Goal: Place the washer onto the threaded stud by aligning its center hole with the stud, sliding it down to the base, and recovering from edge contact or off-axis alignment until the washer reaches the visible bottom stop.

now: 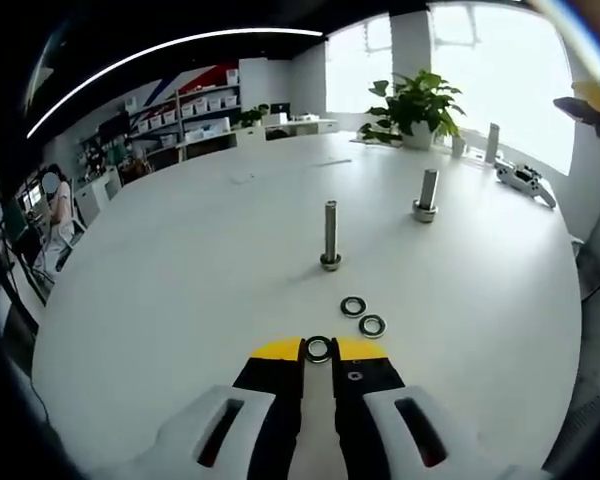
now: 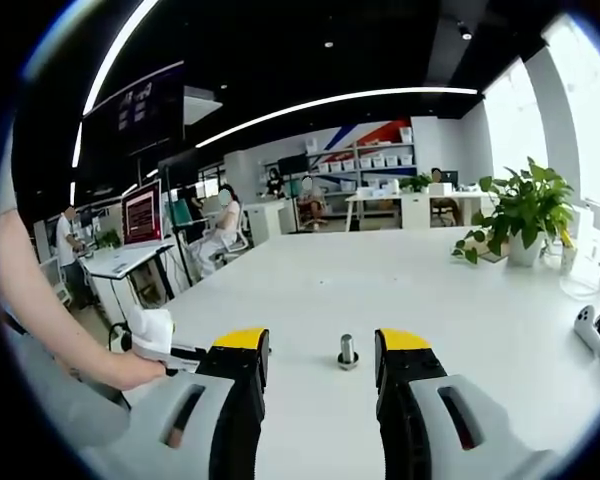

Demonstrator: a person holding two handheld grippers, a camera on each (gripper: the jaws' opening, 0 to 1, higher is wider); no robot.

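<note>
In the left gripper view, the left gripper [image 1: 318,352] sits at the bottom middle of the frame. Its fingers [image 1: 278,352] are pressed close and pinch a washer [image 1: 318,349] by its edge, right at the yellow tips. The washer looks nearly flat, with its hole facing up.

The near stud [image 1: 331,234] stands straight up on the white counter [image 1: 180,270], above the washer in the frame and a tiny bit to the right. So the washer has to go forward and up, then come down over the stud's top. Two more washers [image 1: 363,316] lie on the counter between the fingers and the stud. A second stud [image 1: 426,196] stands further off, to the upper right.

In the right gripper view, the right gripper [image 2: 322,360] has its fingers spread wide and holds nothing. A short stud [image 2: 348,351] shows between them, further away on the counter. The left gripper is the one doing the job.
</note>
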